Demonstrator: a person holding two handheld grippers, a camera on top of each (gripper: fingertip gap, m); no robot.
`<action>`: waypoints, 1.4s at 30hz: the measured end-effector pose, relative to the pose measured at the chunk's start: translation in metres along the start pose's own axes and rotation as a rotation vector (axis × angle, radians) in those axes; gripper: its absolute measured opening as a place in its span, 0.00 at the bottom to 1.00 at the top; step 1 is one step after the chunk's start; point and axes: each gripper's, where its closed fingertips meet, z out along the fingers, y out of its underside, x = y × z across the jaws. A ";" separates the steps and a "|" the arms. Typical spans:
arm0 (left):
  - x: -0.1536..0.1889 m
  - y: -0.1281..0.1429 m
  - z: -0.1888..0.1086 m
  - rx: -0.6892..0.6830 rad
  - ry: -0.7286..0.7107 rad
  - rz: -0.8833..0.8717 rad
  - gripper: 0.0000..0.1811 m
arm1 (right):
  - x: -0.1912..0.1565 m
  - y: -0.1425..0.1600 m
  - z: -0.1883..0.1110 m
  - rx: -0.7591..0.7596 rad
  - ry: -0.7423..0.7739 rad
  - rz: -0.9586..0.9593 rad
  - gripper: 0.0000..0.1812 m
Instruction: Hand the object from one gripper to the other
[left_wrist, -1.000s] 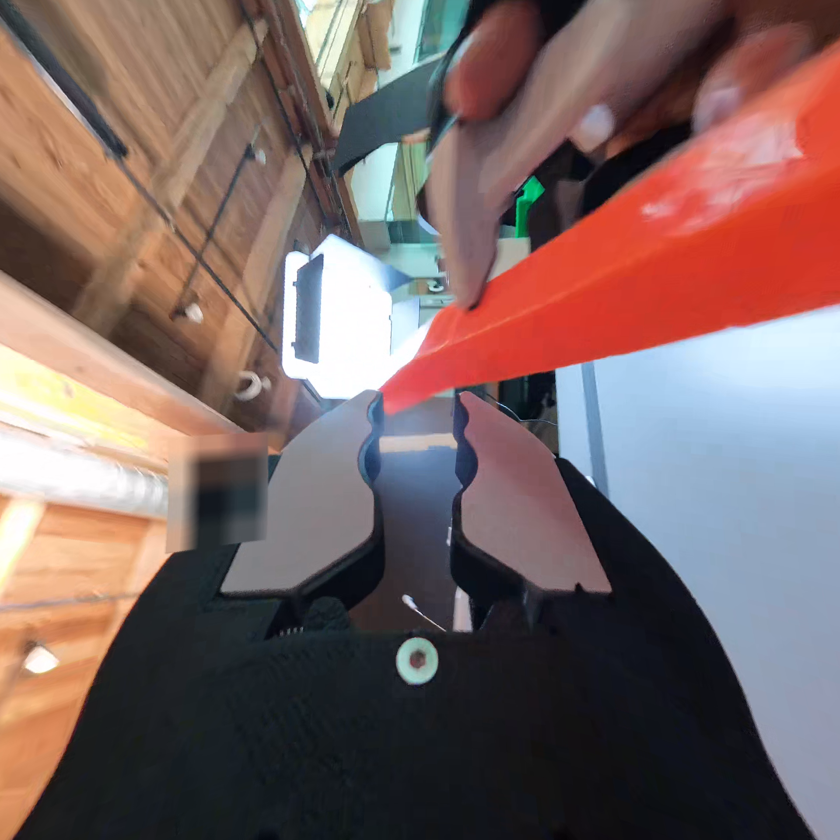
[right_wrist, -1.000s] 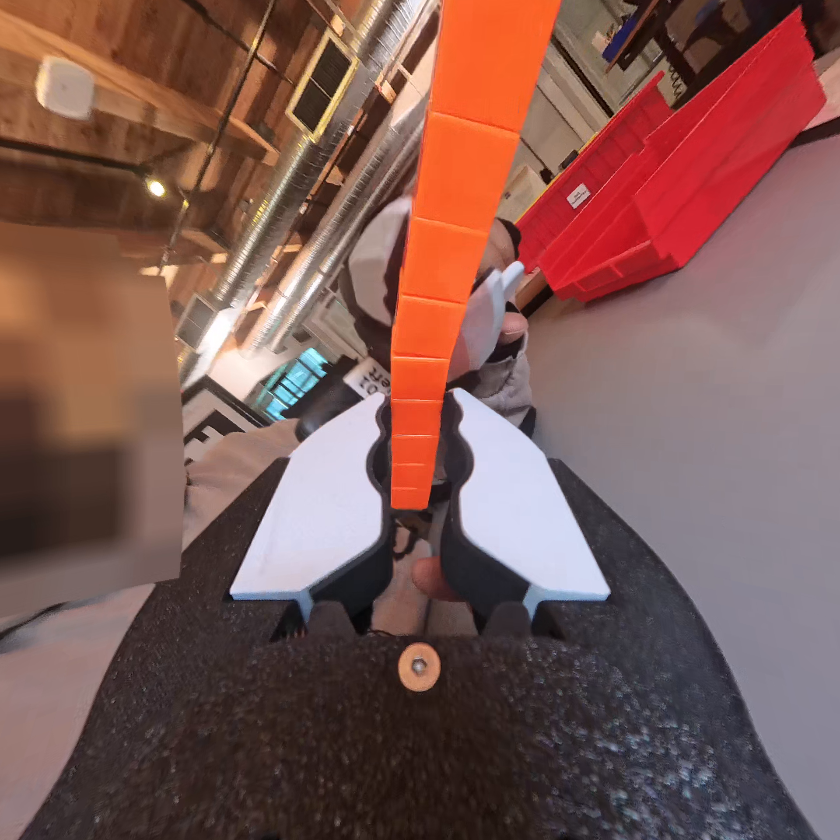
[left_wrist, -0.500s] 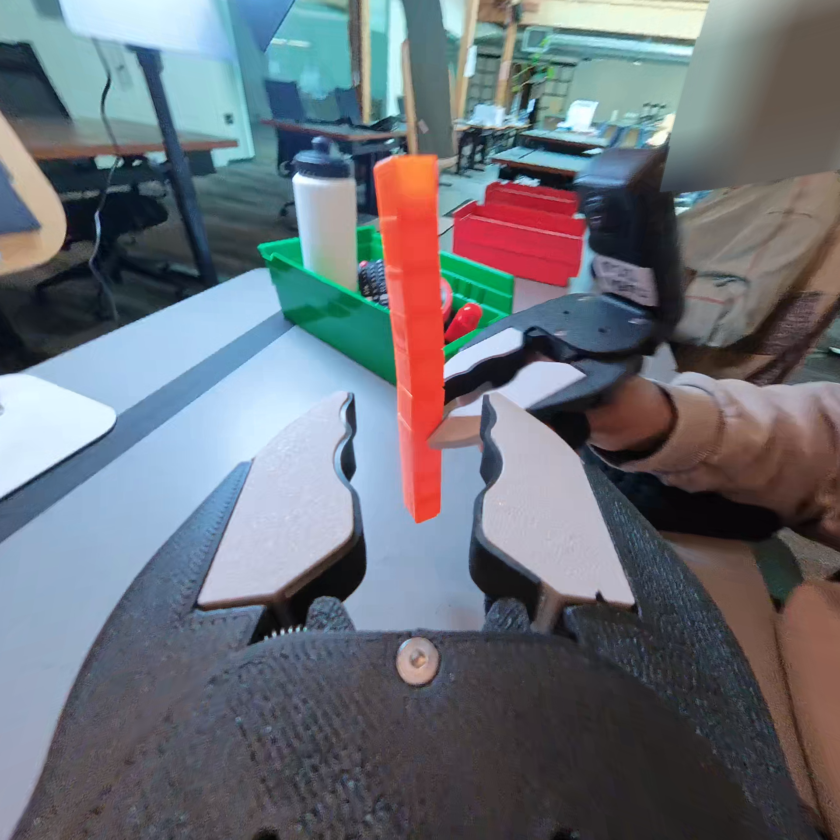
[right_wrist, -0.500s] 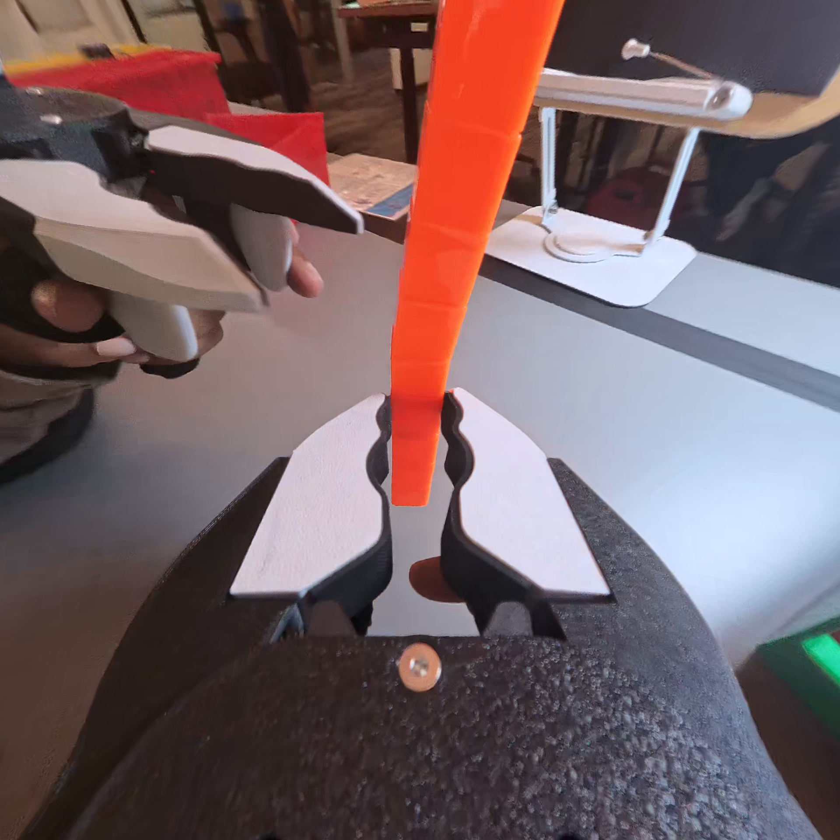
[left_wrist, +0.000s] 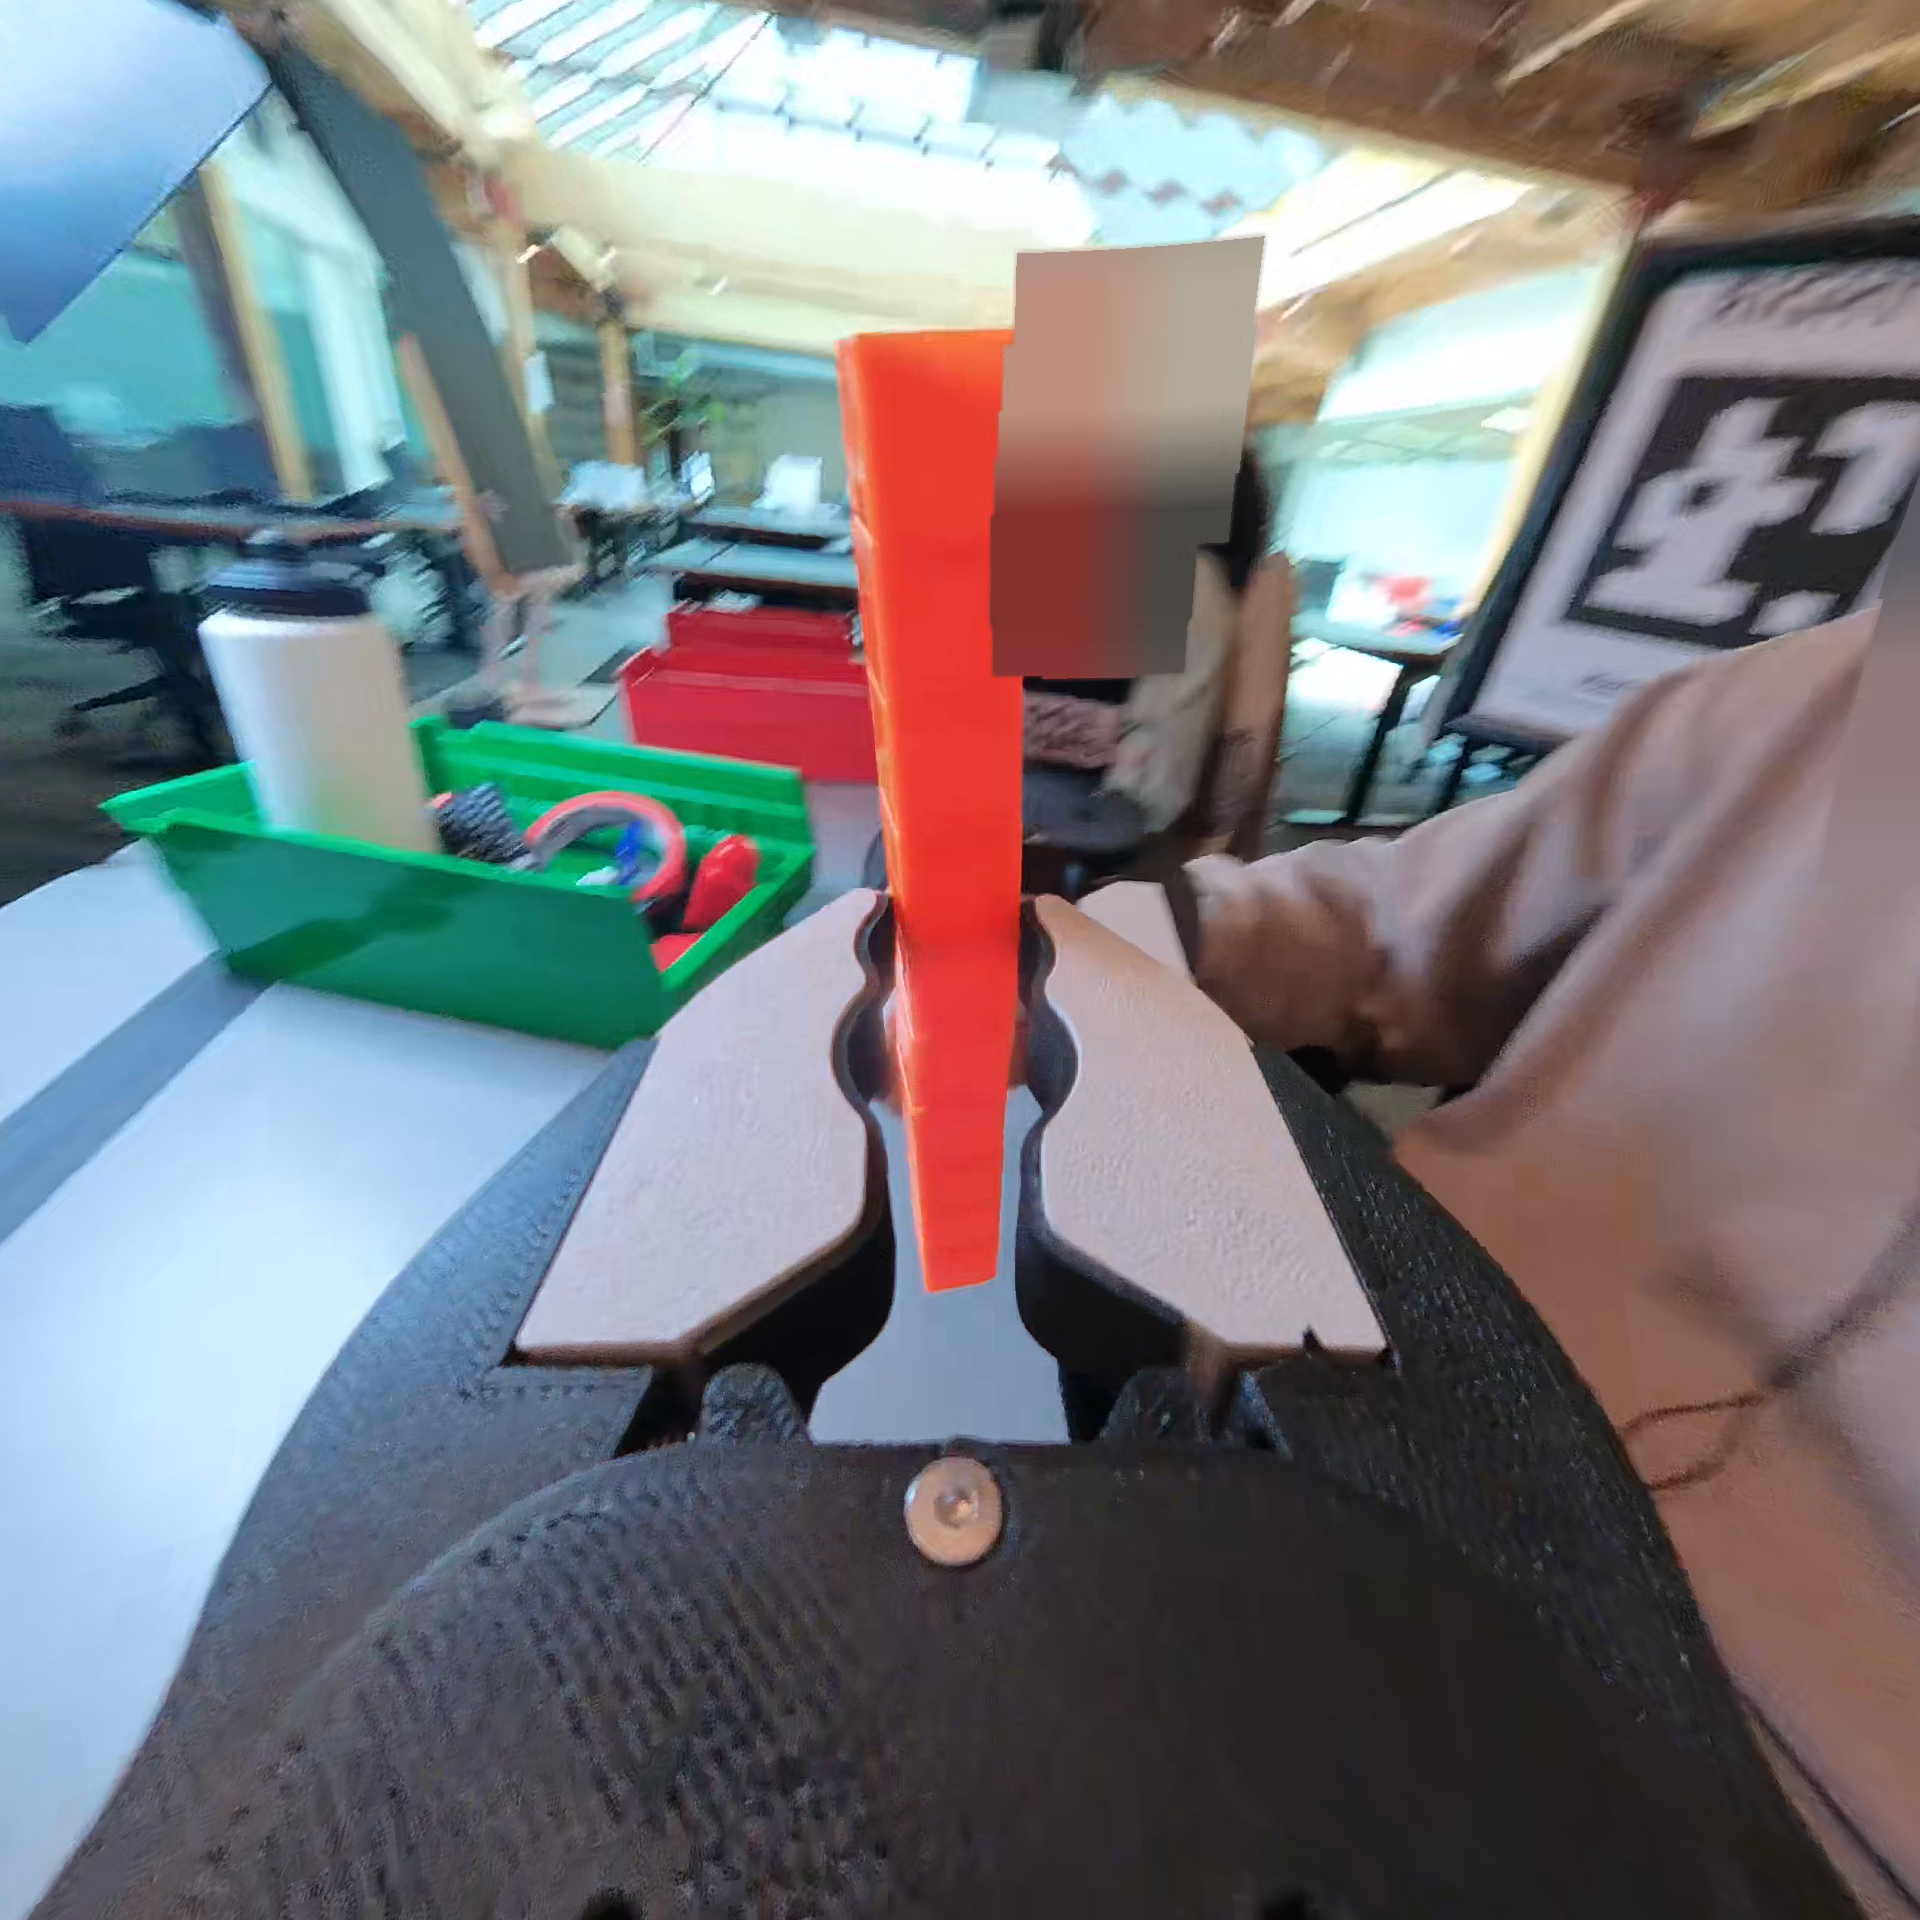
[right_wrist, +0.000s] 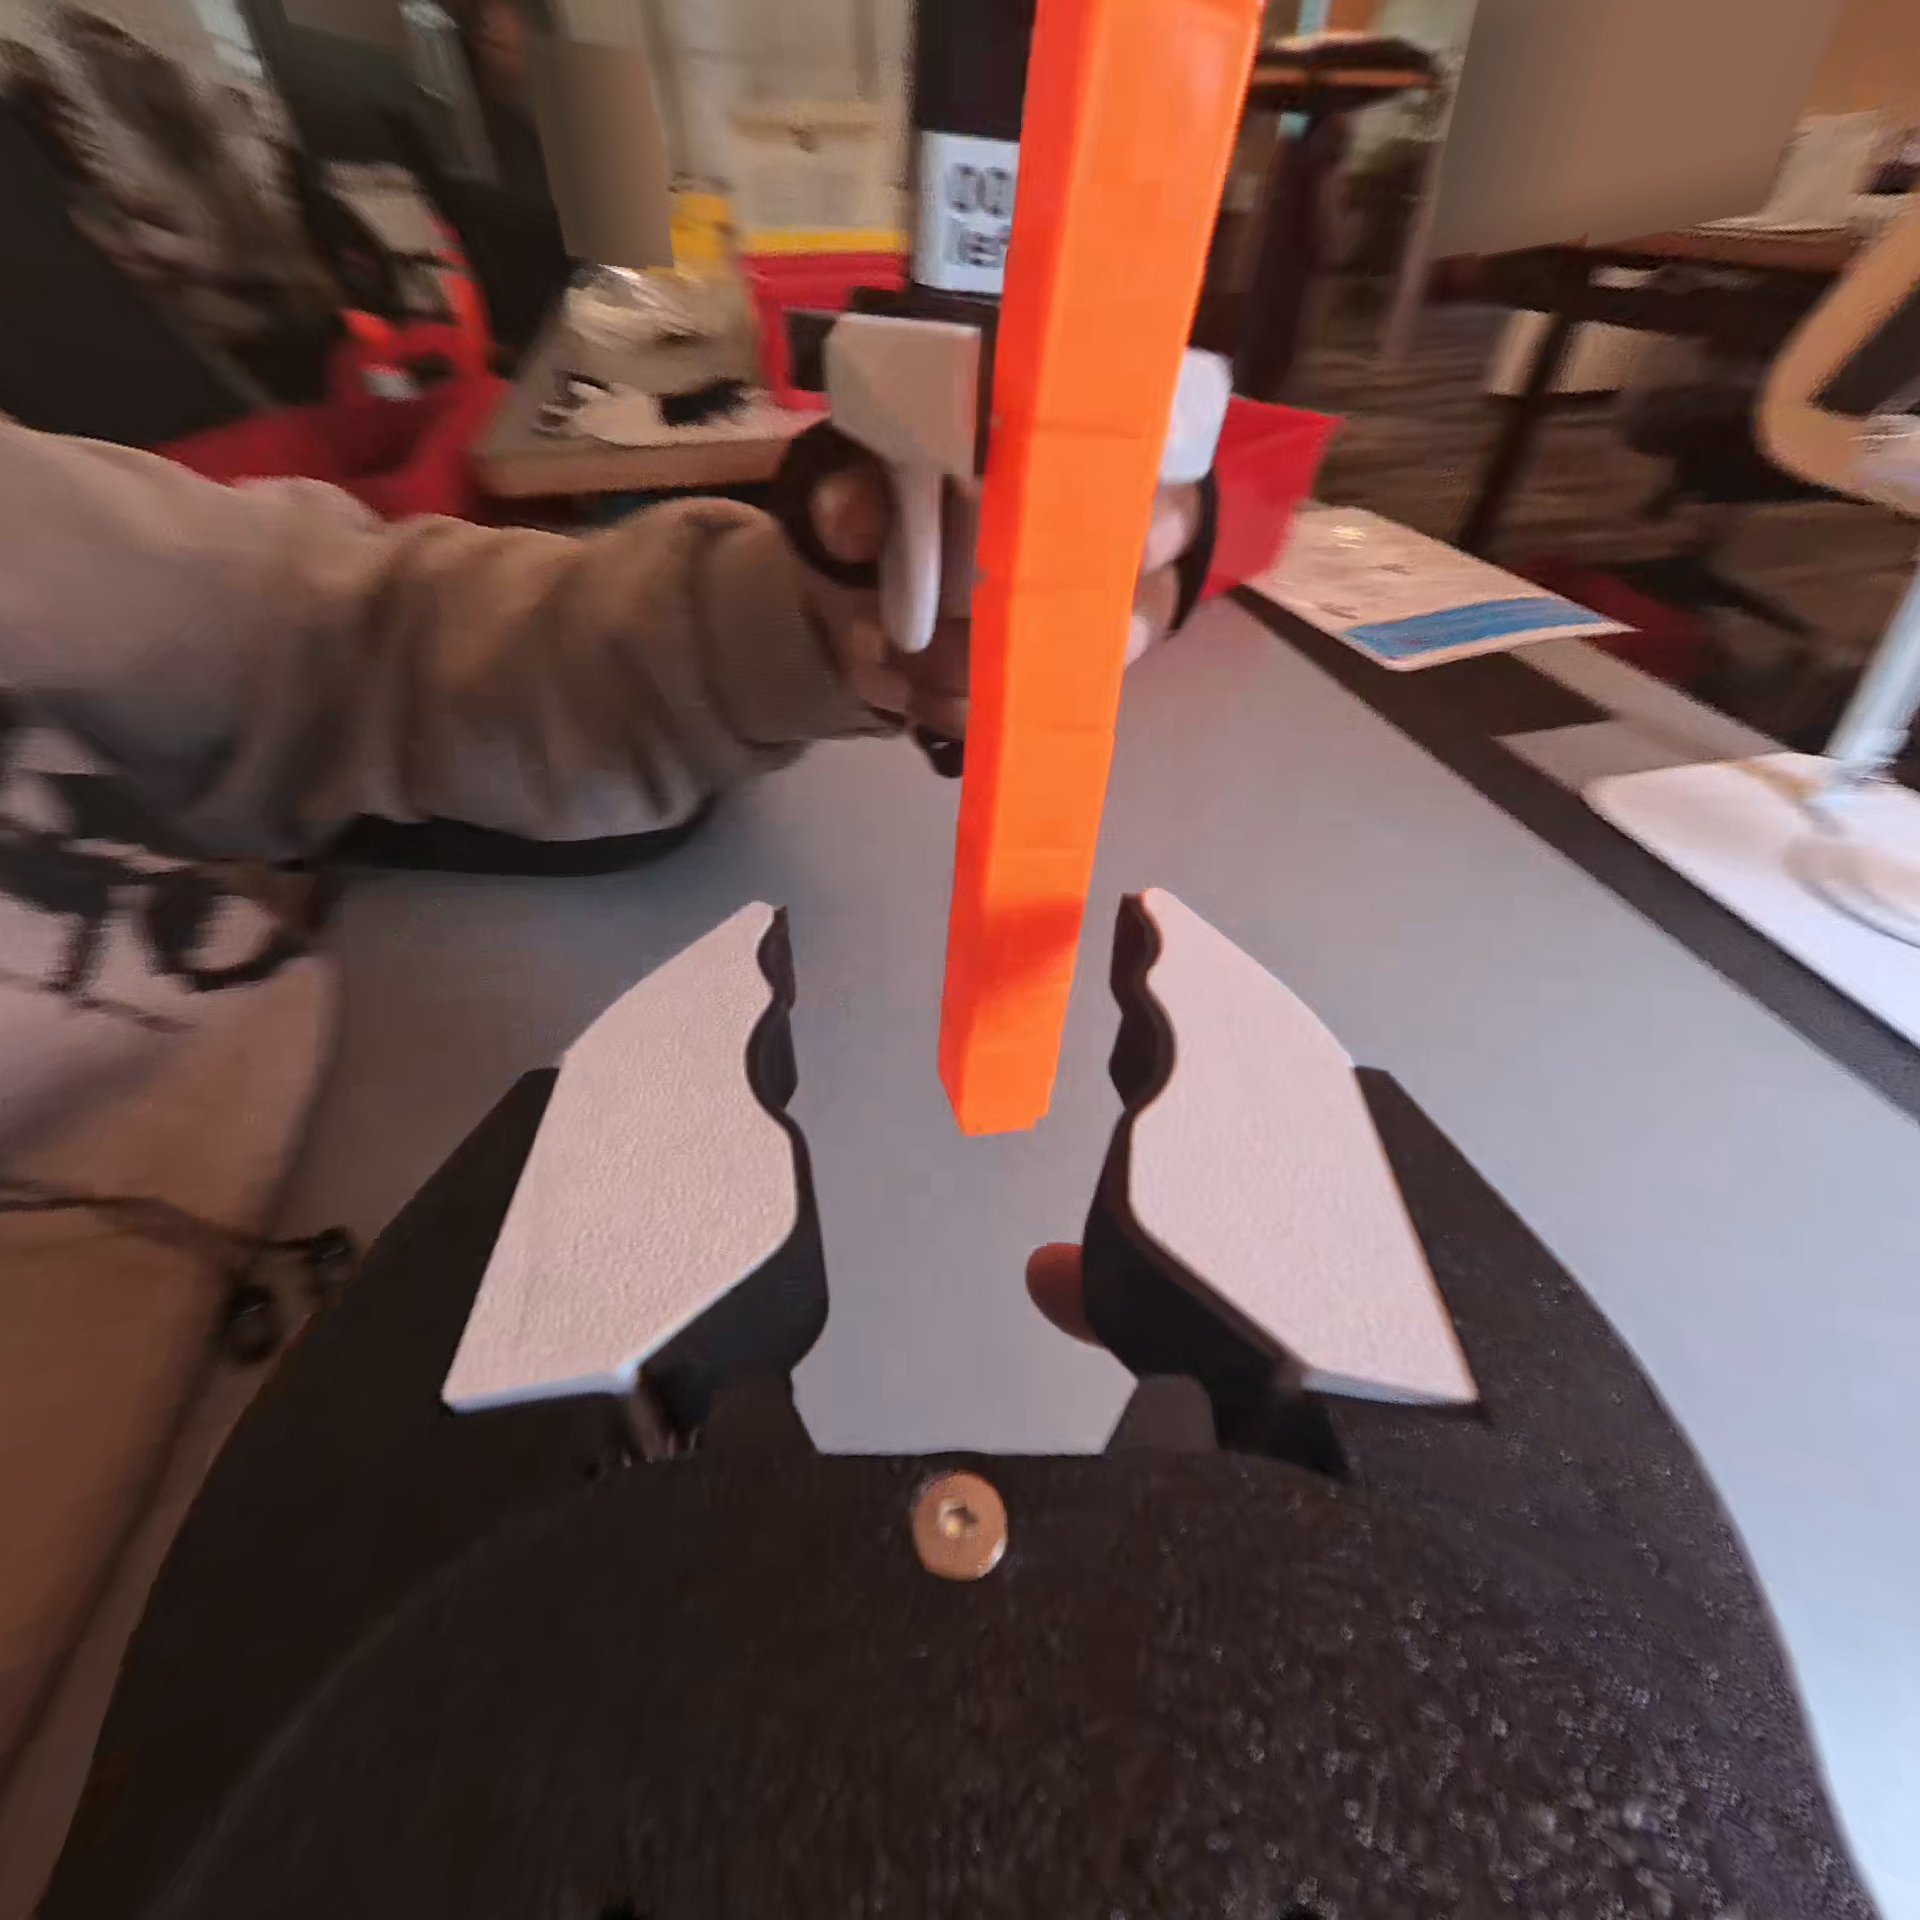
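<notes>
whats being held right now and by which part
The left gripper is shut on the orange bar near its lower end; the right gripper is open around it, holding nothing.

Two close wrist views along each hand-held gripper, facing one another, sharing the orange bar (left_wrist: 940, 727) and grey table (right_wrist: 1455, 1039)

Orange bar (right_wrist: 1049, 665) seen as matt segmented plastic; left gripper (left_wrist: 956, 925) pads grainy, body rough-textured black.
</notes>
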 end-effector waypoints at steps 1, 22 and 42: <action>0.013 -0.007 -0.004 0.046 0.103 -0.019 0.12 | -0.010 0.001 -0.002 0.017 -0.085 0.015 0.33; 0.078 -0.033 -0.006 0.271 0.494 -0.101 0.12 | -0.093 -0.055 0.004 0.359 -0.615 0.402 0.13; 0.035 -0.007 0.016 -0.042 0.077 -0.038 0.26 | -0.023 -0.030 0.016 0.157 -0.010 0.192 0.13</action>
